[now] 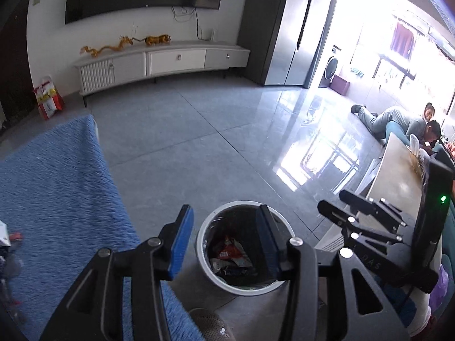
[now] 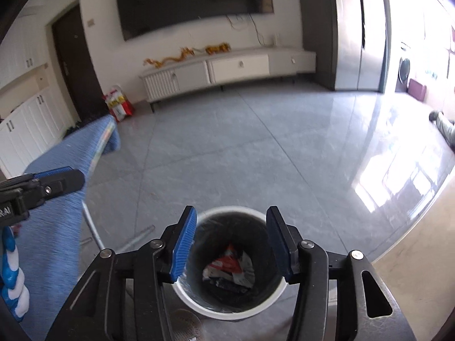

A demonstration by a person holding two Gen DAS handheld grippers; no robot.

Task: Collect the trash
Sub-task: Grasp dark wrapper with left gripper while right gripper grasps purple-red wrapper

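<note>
A white round trash bin (image 1: 203,238) with a black liner stands on the grey floor, with red, white and dark wrappers (image 1: 231,257) inside. My left gripper (image 1: 224,241) is open and empty, above the bin's left part. My right gripper (image 2: 230,244) is open and empty, directly over the bin (image 2: 227,311); the wrappers (image 2: 229,270) show between its fingers. The right gripper also shows at the right of the left wrist view (image 1: 366,213), and a left finger (image 2: 57,180) shows at the left of the right wrist view.
A surface with a blue fuzzy cover (image 1: 57,187) lies left of the bin, with some items at its left edge (image 1: 8,244). A beige table (image 1: 398,176) is right. A TV cabinet (image 1: 162,62) stands far back. People (image 1: 398,122) lie on the floor far right.
</note>
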